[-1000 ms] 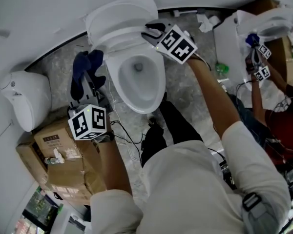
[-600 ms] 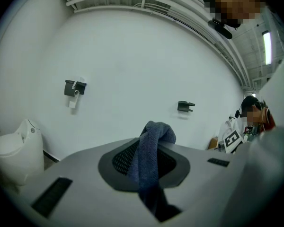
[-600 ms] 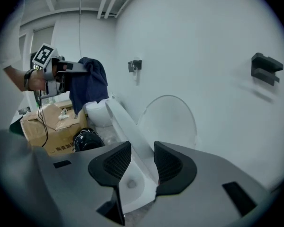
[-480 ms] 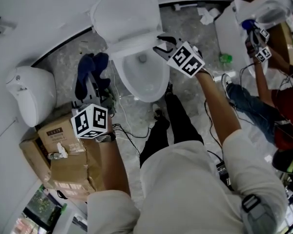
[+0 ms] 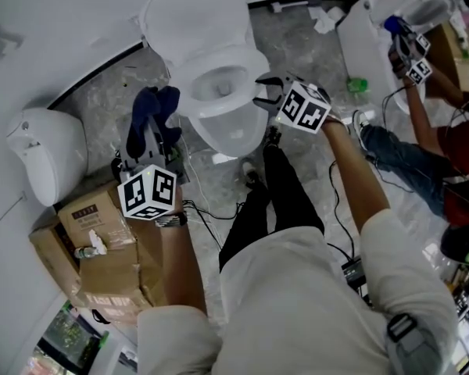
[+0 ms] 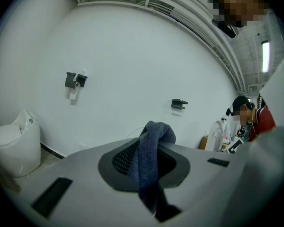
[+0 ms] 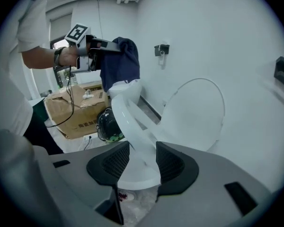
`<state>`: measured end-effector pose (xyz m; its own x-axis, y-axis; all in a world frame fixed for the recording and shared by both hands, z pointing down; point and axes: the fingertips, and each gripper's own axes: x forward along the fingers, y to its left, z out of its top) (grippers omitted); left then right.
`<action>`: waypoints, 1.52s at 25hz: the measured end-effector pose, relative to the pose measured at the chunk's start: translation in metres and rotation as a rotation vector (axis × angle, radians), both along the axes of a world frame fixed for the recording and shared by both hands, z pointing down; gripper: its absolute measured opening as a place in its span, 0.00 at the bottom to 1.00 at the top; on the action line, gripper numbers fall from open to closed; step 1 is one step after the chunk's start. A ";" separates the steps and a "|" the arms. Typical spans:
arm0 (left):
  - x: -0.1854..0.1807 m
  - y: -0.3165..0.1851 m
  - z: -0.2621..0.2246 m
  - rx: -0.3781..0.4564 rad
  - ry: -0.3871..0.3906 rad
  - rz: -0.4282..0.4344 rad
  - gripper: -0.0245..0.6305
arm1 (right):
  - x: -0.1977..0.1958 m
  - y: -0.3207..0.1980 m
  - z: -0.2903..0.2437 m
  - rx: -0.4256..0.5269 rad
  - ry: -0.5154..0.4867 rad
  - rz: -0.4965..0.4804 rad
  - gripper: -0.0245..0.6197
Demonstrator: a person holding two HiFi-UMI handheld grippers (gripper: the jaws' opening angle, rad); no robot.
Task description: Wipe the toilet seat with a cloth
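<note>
Left gripper [image 6: 149,167]: fingers clenched on the cloth [image 5: 150,109], a dark blue ribbed knit that hangs in a soft fold, left of the toilet bowl.
Right gripper [image 7: 142,162]: fingers have just been opening and now stand released.
Toilet seat [image 7: 127,119]: smooth, glossy white curved rim, between the right fingers.
Lid [image 5: 191,14]: oval, white, raised.
Floor [image 5: 293,49]: grey, marbled.
</note>
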<state>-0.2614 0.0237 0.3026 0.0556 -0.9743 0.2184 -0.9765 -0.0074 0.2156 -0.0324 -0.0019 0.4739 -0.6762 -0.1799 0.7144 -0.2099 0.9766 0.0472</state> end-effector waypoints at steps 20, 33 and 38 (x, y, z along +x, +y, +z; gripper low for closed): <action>0.034 0.004 0.064 -0.080 0.049 0.054 0.10 | 0.019 0.089 0.083 -0.261 0.157 -0.128 0.35; 0.036 0.017 0.121 -0.167 0.064 0.052 0.10 | 0.029 0.138 0.162 -0.364 0.193 -0.078 0.35; 0.034 0.015 0.137 -0.188 0.058 0.038 0.10 | 0.032 0.153 0.200 -0.423 0.161 0.023 0.35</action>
<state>-0.2273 0.0391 0.4391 0.1092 -0.9135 0.3920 -0.9622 0.0019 0.2725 -0.0009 0.1508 0.6740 -0.5495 0.1371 0.8242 -0.2545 0.9121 -0.3214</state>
